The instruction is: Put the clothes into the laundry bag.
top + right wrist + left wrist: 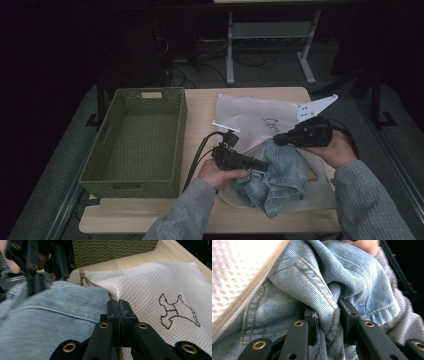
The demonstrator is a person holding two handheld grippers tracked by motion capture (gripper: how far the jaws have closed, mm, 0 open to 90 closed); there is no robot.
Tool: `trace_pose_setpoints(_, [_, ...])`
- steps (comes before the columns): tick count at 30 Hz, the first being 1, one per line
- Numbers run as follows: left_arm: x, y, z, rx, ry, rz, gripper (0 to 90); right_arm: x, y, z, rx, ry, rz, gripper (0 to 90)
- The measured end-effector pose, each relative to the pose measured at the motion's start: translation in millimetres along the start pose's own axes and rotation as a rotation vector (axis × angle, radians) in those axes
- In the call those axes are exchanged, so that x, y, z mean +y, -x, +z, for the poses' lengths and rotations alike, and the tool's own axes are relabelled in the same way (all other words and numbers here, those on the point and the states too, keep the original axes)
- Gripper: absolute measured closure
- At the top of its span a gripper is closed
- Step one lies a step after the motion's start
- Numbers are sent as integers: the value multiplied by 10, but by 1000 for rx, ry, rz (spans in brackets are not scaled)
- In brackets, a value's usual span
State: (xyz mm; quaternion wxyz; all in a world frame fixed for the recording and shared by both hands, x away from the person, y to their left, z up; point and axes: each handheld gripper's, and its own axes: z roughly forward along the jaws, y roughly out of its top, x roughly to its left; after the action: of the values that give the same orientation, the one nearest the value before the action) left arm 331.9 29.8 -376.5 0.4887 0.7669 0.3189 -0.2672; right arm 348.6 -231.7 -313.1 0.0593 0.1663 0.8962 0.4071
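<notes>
- High view: nearest us, the jeans [272,177] lie crumpled on the bag [250,120], at its near end.
- We see the left gripper [261,165] at the jeans' left edge; in the left gripper view its jaws pinch a denim fold [325,310].
- The right gripper [278,139] sits just beyond the jeans; in the right gripper view its jaws are pressed together on the bag's edge [117,293].
- Left of the bag stands the basket [135,145], on the table [200,107].
</notes>
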Motion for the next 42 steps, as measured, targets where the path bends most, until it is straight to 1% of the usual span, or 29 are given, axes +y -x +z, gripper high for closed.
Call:
trace_pose_setpoints(3, [-61, -107, 66, 28, 2, -46, 709, -5, -7, 17, 10, -8, 0, 884])
trace_pose_setpoints(5, [-85, -154, 93, 43, 14, -72, 709, 2, -16, 17, 17, -7, -3, 884])
trace_pose_setpoints(7, [-82, -159, 110, 55, 16, -71, 709, 5, -20, 14, 18, -3, -5, 884])
trace_pose_setpoints(8, [-69, -141, 107, 57, 21, -68, 709, 4, -20, 13, 18, -7, -4, 884])
trace_pose_setpoints(10, [-41, -99, 79, 45, 40, -56, 710, -4, -17, 10, 16, -12, -3, 884])
trace_pose_setpoints(12, [-9, -57, 38, 45, 57, -44, 710, -7, -15, -13, 14, -1, 0, 884])
trace_pose_setpoints(13, [5, -45, 27, 52, 60, -41, 711, -8, -13, -24, 16, 8, 1, 884])
trace_pose_setpoints(14, [14, -43, 22, 65, 62, -41, 711, -6, -15, -34, 16, 14, 5, 884])
trace_pose_setpoints(16, [11, -73, 31, 94, 67, -53, 712, -5, -19, -36, 16, 11, 2, 884])
trace_pose_setpoints(20, [-64, -193, 89, 152, 75, -97, 712, -5, -28, -4, 21, -5, -1, 884])
trace_pose_setpoints(21, [-87, -226, 99, 166, 76, -101, 712, -3, -30, 6, 25, -9, -2, 884])
trace_pose_setpoints(22, [-108, -247, 108, 166, 84, -112, 713, 1, -32, 17, 27, -11, -6, 884])
trace_pose_setpoints(24, [-125, -254, 101, 146, 97, -110, 713, 6, -39, 34, 26, -21, -9, 884])
trace_pose_setpoints(27, [-103, -202, 38, 119, 151, -107, 716, -1, -35, 41, 30, -28, -5, 884])
trace_pose_setpoints(28, [-83, -179, -1, 103, 184, -110, 719, -3, -34, 37, 30, -25, -3, 884])
trace_pose_setpoints(29, [-70, -168, -20, 102, 201, -109, 721, -5, -32, 28, 35, -15, -1, 884])
trace_pose_setpoints(31, [-65, -157, -6, 149, 193, -103, 722, -9, -27, 25, 37, -10, 1, 884])
trace_pose_setpoints(33, [-93, -186, 27, 158, 193, -118, 723, -17, -32, 49, 35, -24, -1, 884])
trace_pose_setpoints(36, [-139, -227, 69, 191, 182, -130, 725, -49, -28, 90, 36, -40, 6, 884])
trace_pose_setpoints(37, [-156, -227, 82, 206, 174, -120, 725, -61, -26, 101, 37, -43, 10, 884])
trace_pose_setpoints(38, [-168, -227, 94, 214, 165, -118, 723, -75, -22, 111, 39, -44, 9, 884])
trace_pose_setpoints(40, [-195, -230, 108, 209, 157, -124, 715, -94, -21, 122, 41, -54, 12, 884])
trace_pose_setpoints(42, [-200, -212, 100, 207, 151, -116, 692, -112, -16, 122, 38, -58, 13, 884])
